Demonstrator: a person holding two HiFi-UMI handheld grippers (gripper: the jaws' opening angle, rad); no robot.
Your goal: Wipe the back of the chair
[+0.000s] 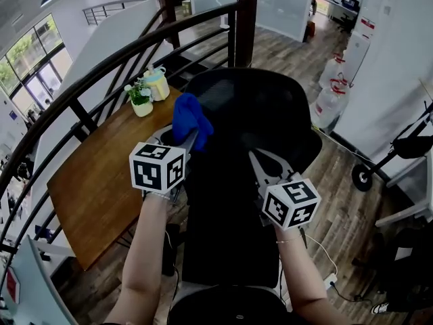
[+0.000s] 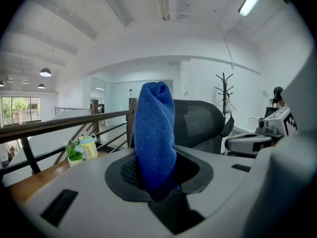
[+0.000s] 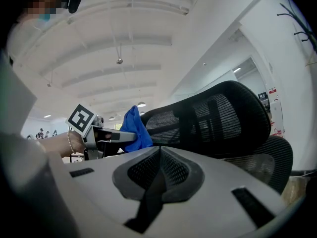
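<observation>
The black mesh chair back [image 1: 250, 107] stands between the wooden table [image 1: 95, 181] on its left and open plank floor [image 1: 345, 215] on its right. A dark curved railing [image 1: 101, 63] runs along the table's far side. Near the table's far end stand a small potted plant [image 1: 141, 99] and a yellow jug [image 1: 157, 83], apart from the chair.

The left tool [image 1: 190, 137] is raised at the upper left edge of the chair back, its jaws clamped on a blue cloth [image 1: 191, 119] that stands up above them. The cloth is at that edge; whether it touches the mesh cannot be told. The right tool [image 1: 256, 156] points at the middle of the chair back, its jaws pressed together with nothing between them.

Both bare forearms reach forward side by side, the left forearm [image 1: 145, 249] along the chair's left side and the right forearm [image 1: 304, 276] over its right side.
</observation>
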